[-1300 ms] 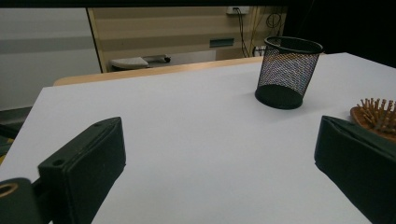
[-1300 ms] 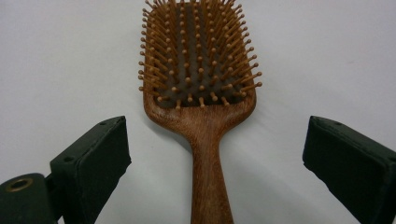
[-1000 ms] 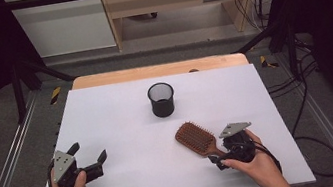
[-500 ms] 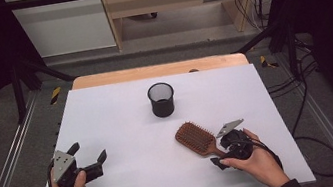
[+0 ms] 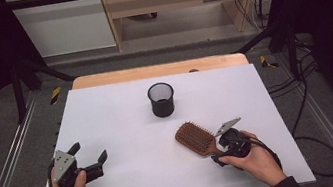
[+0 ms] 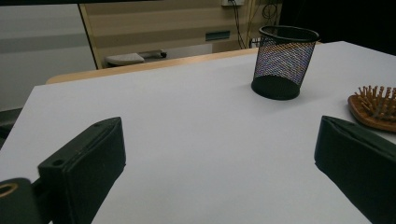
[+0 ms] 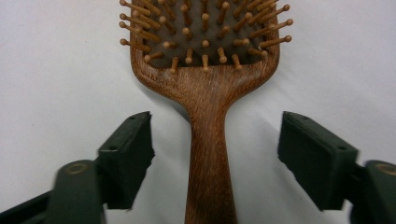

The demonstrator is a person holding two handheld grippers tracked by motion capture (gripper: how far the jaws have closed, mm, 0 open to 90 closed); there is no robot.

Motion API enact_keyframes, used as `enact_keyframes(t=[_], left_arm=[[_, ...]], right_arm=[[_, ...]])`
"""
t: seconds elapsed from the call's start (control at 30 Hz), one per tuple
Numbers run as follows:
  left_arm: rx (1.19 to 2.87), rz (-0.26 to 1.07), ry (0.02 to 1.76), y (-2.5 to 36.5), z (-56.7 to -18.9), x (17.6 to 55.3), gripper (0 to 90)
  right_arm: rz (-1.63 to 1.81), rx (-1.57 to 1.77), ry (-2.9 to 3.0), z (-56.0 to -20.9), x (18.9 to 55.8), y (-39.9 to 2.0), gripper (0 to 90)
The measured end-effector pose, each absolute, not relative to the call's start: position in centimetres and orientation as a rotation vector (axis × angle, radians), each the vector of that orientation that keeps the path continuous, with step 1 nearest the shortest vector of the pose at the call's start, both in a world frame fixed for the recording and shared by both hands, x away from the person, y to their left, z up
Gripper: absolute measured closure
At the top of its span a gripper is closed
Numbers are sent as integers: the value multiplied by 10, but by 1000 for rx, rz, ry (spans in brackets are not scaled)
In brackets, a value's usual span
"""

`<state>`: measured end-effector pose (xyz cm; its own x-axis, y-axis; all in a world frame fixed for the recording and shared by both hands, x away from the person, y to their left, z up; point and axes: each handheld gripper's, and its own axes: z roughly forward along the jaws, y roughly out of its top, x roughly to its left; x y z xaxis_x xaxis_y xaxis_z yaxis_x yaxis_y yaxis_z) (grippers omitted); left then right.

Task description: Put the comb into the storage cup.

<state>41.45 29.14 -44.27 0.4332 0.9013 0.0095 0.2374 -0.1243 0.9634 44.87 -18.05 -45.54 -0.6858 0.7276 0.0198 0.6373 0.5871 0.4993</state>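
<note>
From the high view, the white worktop point(image 5: 119, 126) carries a black mesh cup point(image 5: 161, 100) standing upright toward the far middle and a wooden hairbrush point(image 5: 195, 138) lying bristles up at the near right, its handle pointing to the near right corner. The left tongs point(image 5: 88, 156) sit at the near left, spread, well apart from both things, with bare surface all around them. The right tongs point(image 5: 219, 153) are at the brush's handle end, close to the near edge. A strip of wood shows along the far edge, and cables trail on the floor to the right.

In the left gripper view, the left tongs point(image 6: 219, 163) stand wide apart over bare worktop; the cup point(image 6: 284, 62) is ahead to the right and the brush head point(image 6: 375, 107) just shows at the right border.

In the right gripper view, the right tongs point(image 7: 215, 158) are spread, one jaw on either side of the brush handle point(image 7: 210, 158), neither touching it.
</note>
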Motion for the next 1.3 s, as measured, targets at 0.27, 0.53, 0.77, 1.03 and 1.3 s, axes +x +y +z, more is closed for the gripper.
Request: enact_keyframes(t=[0.27, 0.53, 0.77, 1.03, 1.3], left_arm=[[1628, 778, 1009, 291, -443, 414, 23], [1629, 776, 1007, 290, -443, 414, 24], [1630, 772, 1003, 290, -443, 414, 24], [1634, 771, 1001, 290, -443, 415, 25], [1635, 771, 1001, 290, -443, 415, 25]], right_arm=[[707, 1160, 2654, -454, 449, -178, 445], [699, 1145, 2652, -455, 448, -175, 542], [725, 1148, 2641, -457, 446, -177, 591], [736, 1159, 2625, -459, 445, -179, 632], [728, 1138, 2619, -460, 445, -178, 663]])
